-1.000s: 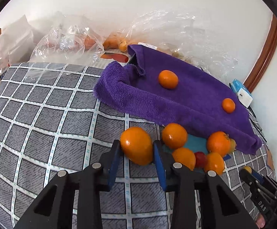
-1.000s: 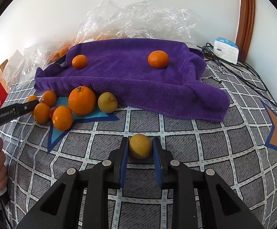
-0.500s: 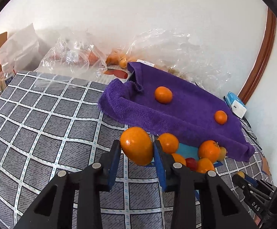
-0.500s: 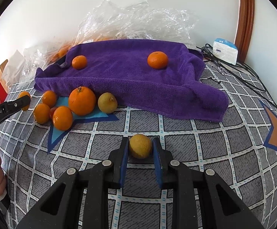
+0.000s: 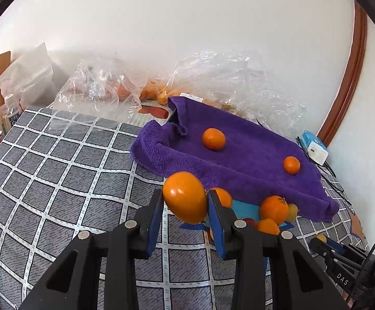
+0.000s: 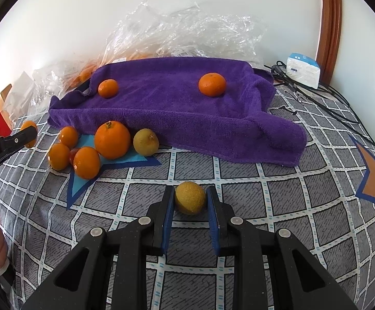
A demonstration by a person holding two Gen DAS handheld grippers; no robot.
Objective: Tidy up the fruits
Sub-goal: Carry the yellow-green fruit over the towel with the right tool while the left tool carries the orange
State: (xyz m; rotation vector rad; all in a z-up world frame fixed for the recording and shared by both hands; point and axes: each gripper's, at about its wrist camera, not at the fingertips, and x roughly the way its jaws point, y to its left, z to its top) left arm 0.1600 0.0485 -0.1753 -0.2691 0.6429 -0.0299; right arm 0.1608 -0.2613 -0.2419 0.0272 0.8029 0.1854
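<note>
1. The towel point(image 6: 177, 108) lies on the bed cover point(image 6: 290, 206), towards the wall.
2. Two fruits rest on the towel: one at its left point(image 6: 108, 88), one at its right point(image 6: 212, 84).
3. A cluster of fruits point(image 6: 112, 139) lies on the bed cover, touching the towel's front-left edge.
4. Plastic bags point(image 6: 187, 31) lie behind the towel, against the wall.
5. A box point(image 6: 303, 69) and cables point(image 6: 316, 98) lie right of the towel.
6. A single fruit point(image 6: 190, 197) rests on the bed cover in front of the towel, apart from the cluster.
</note>
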